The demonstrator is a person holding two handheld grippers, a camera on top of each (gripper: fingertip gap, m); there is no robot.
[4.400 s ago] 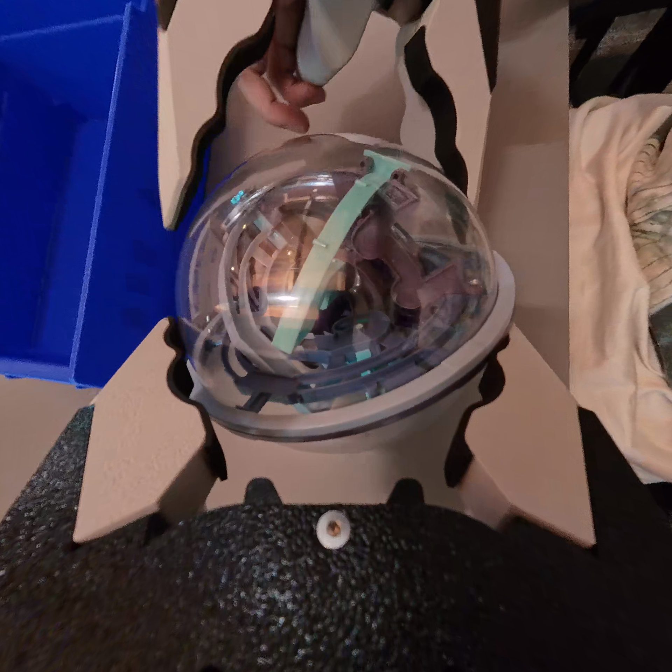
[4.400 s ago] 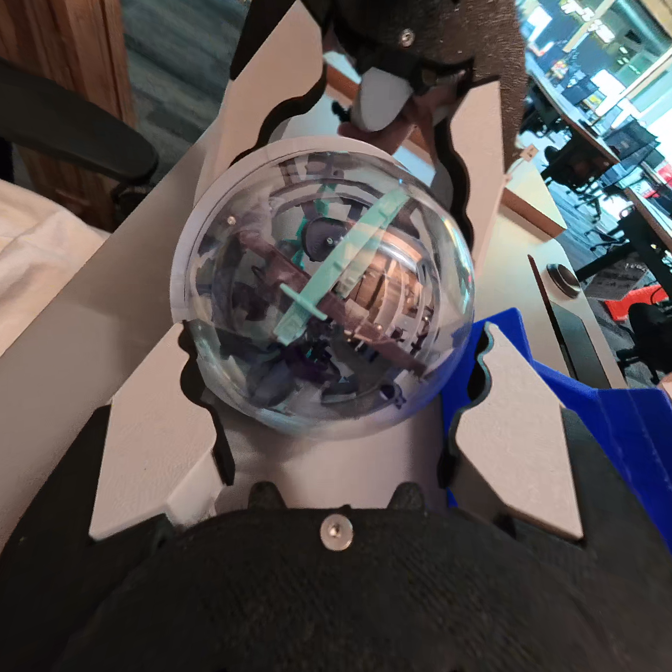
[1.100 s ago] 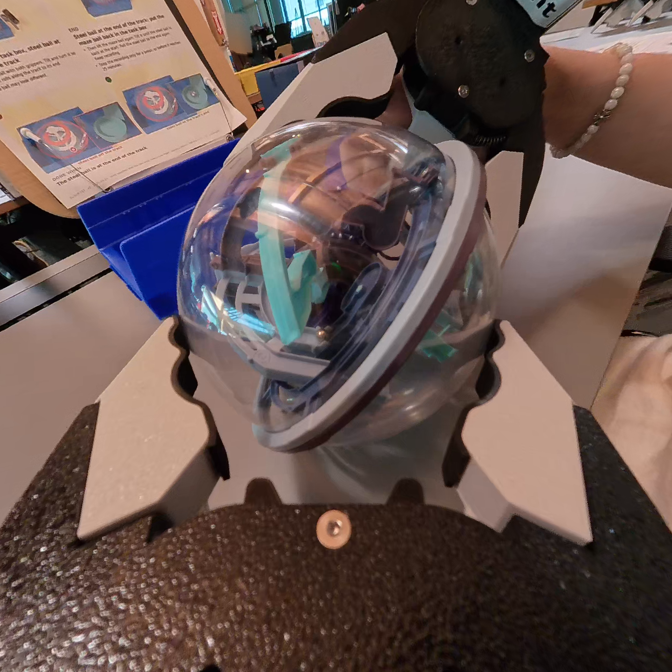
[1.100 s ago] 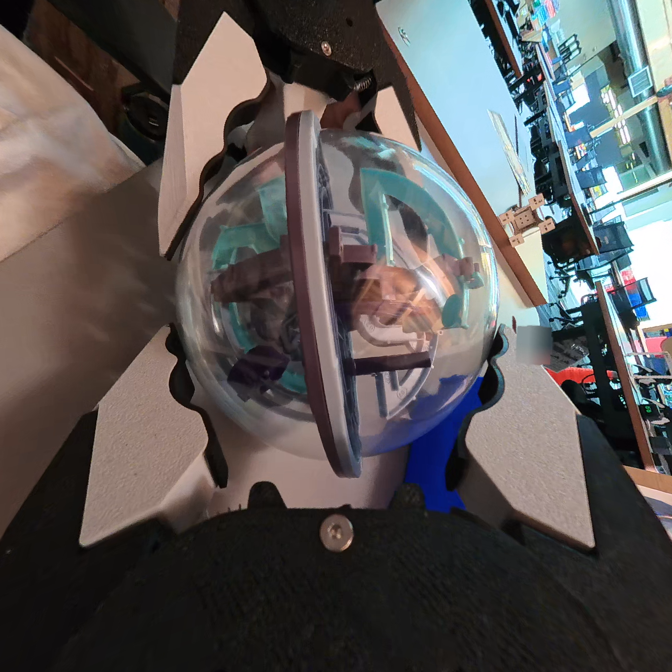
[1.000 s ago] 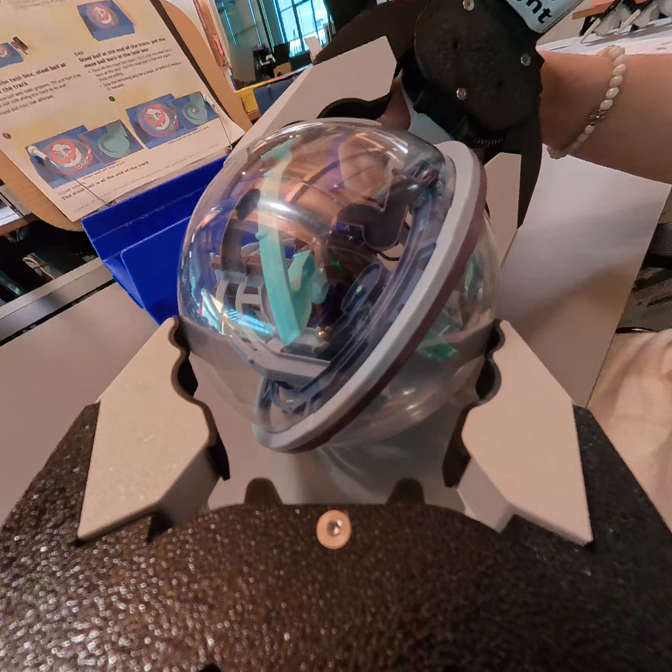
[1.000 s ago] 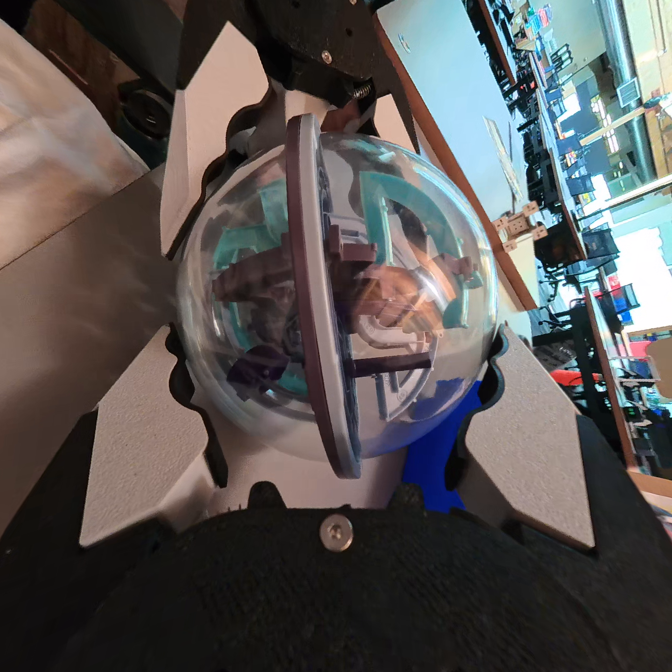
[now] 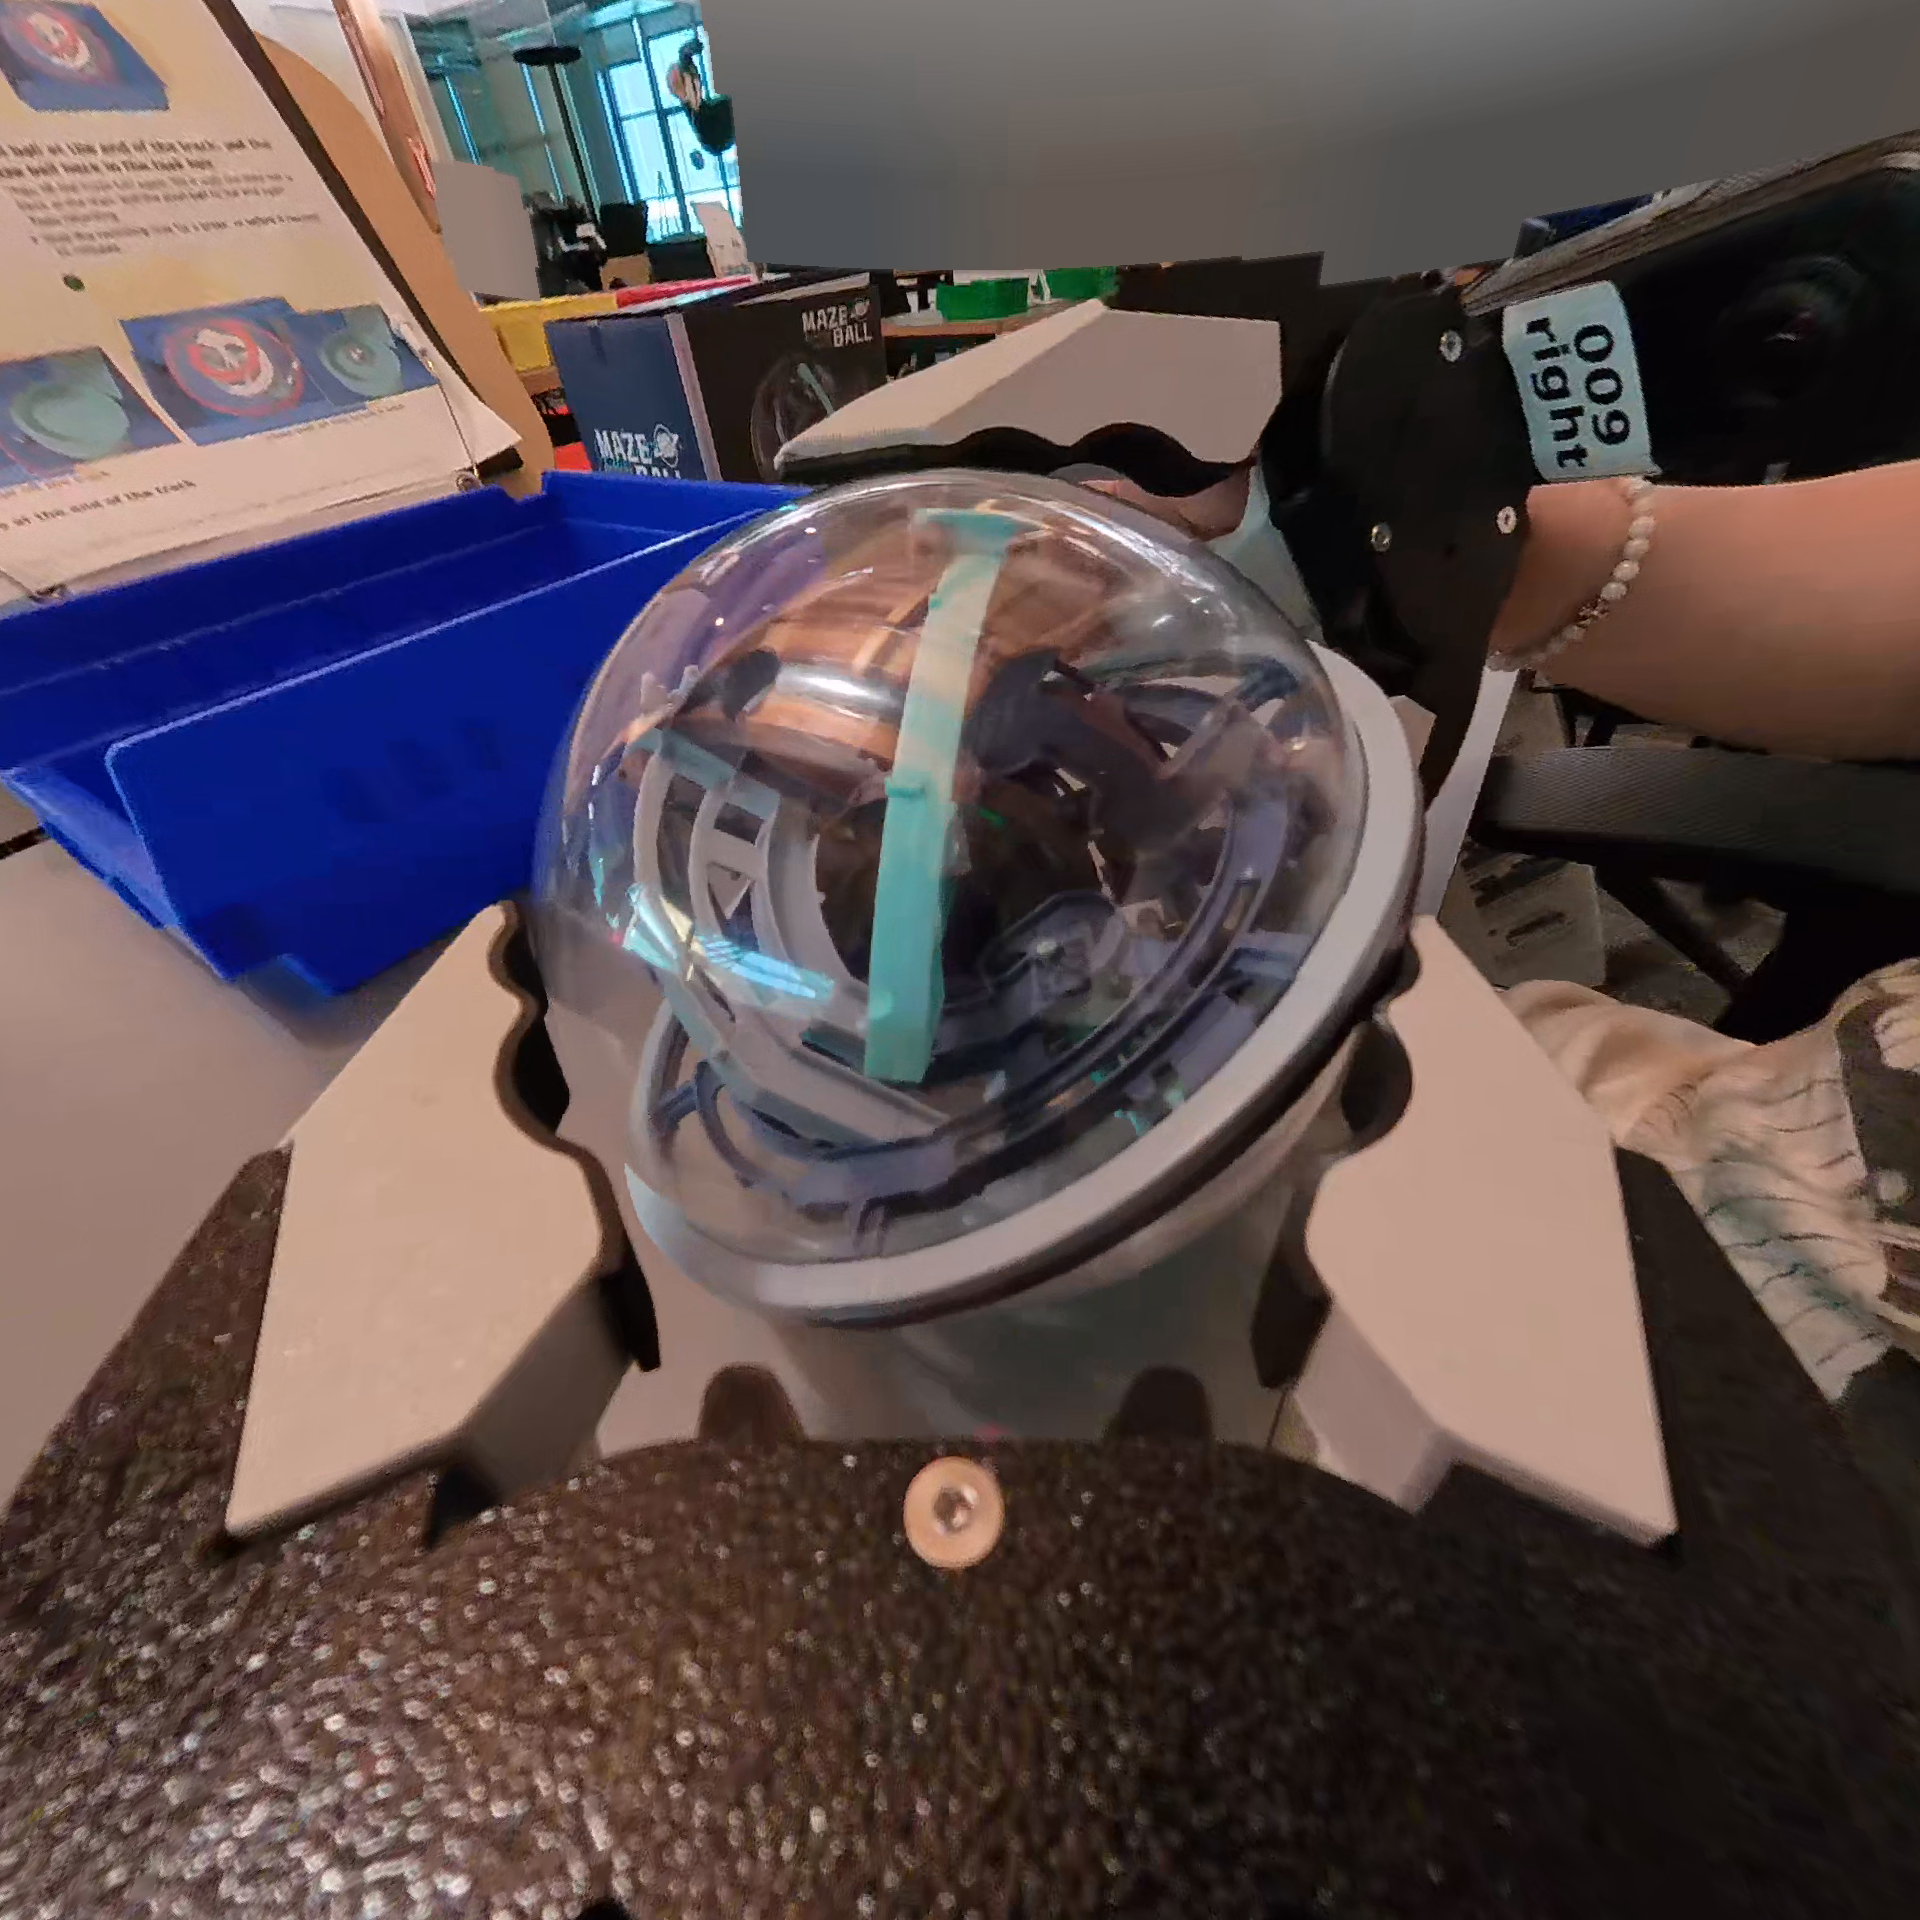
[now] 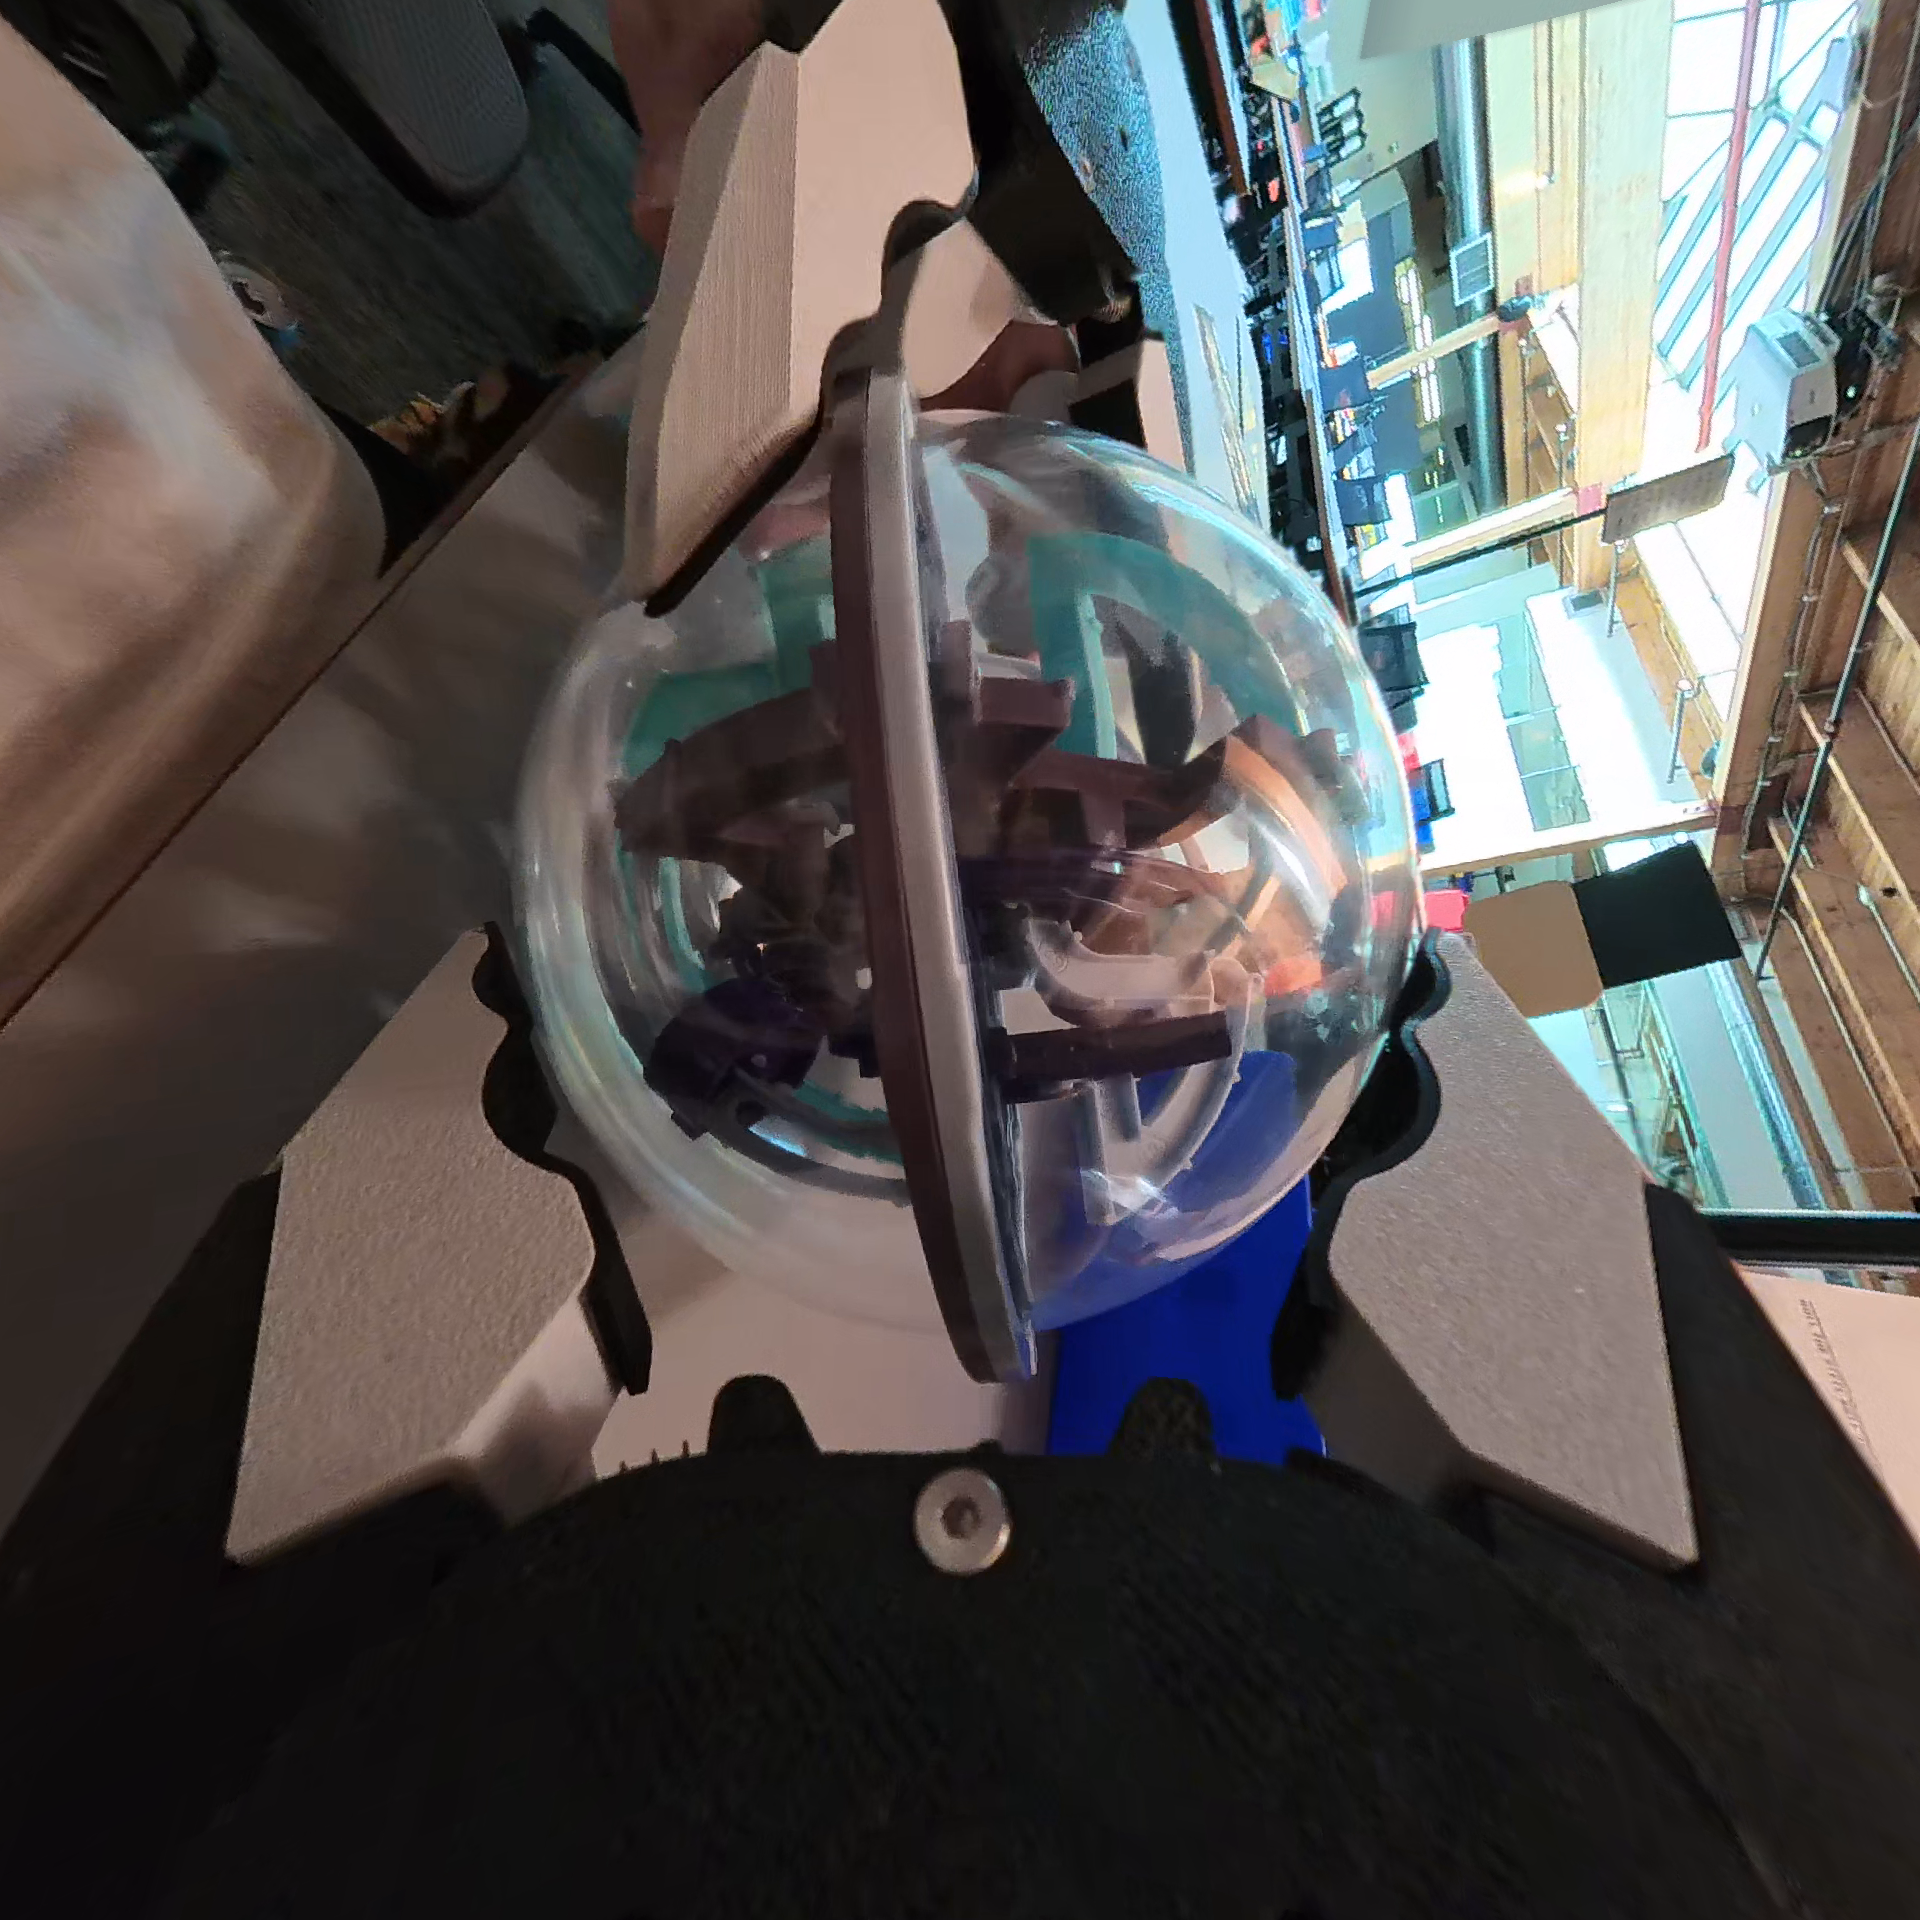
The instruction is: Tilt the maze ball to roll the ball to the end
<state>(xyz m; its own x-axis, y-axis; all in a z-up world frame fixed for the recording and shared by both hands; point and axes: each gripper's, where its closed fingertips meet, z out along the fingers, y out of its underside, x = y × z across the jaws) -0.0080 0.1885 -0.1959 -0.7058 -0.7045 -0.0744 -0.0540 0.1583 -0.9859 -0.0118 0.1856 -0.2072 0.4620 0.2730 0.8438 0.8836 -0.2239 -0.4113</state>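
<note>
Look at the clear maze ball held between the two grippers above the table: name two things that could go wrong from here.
1. The clear plastic maze ball is smooth and round, and is held off the table only by the left gripper and the right gripper. If either eases its squeeze while tilting, it may slip out and drop.

2. The shell's reflections hide the small ball; I cannot find it in either view, so a tilt may send it off its track.

Both wrist cameras face the shared maze ball closely, from opposite sides.
</note>
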